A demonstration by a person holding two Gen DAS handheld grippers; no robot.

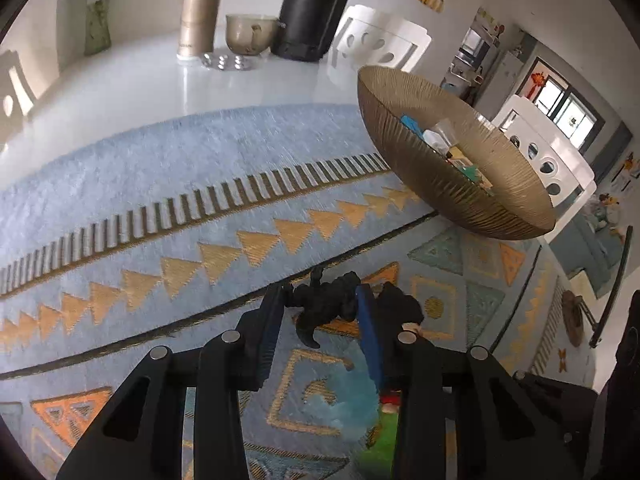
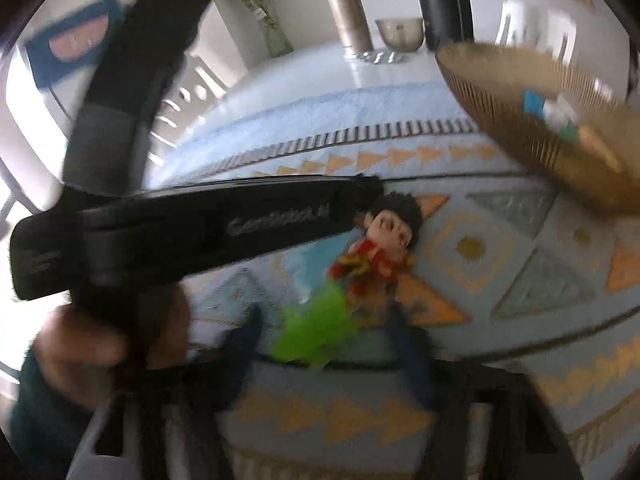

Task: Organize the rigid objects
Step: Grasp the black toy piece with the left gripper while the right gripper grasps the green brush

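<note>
At the far left of the left wrist view, a green glass vase (image 1: 97, 20) with stems is seen at the back of the white table (image 1: 140, 80), followed by a tall gold tumbler (image 1: 199, 8), a beige cup (image 1: 250, 34) and a black cylindrical bottle (image 1: 316, 8). Low in the centre, the left gripper (image 1: 322, 300) is closed around a small black figurine (image 1: 324, 304), which is pinched between the blue-padded fingers (image 1: 368, 328) above the blue patterned mat (image 1: 160, 208). Just right of it, the dark-haired head of a toy figure (image 1: 400, 306) is glimpsed behind the right-hand finger. Further right, the ribbed gold bowl (image 1: 460, 196) is seen resting on the mat's edge, with several small coloured items lying inside it. In the blurred right wrist view, the left gripper's black body (image 2: 200, 228) is seen crossing from the left, held in a hand (image 2: 80, 344). At centre, the toy figure in red (image 2: 384, 248) lies on the mat, just beyond a bright green piece (image 2: 316, 332), which sits between the fingers of the right gripper (image 2: 324, 344); those fingers are set fairly wide, though whether the green piece is touched cannot be told through the blur. At the upper right, the gold bowl (image 2: 520, 120) is seen again.
</note>
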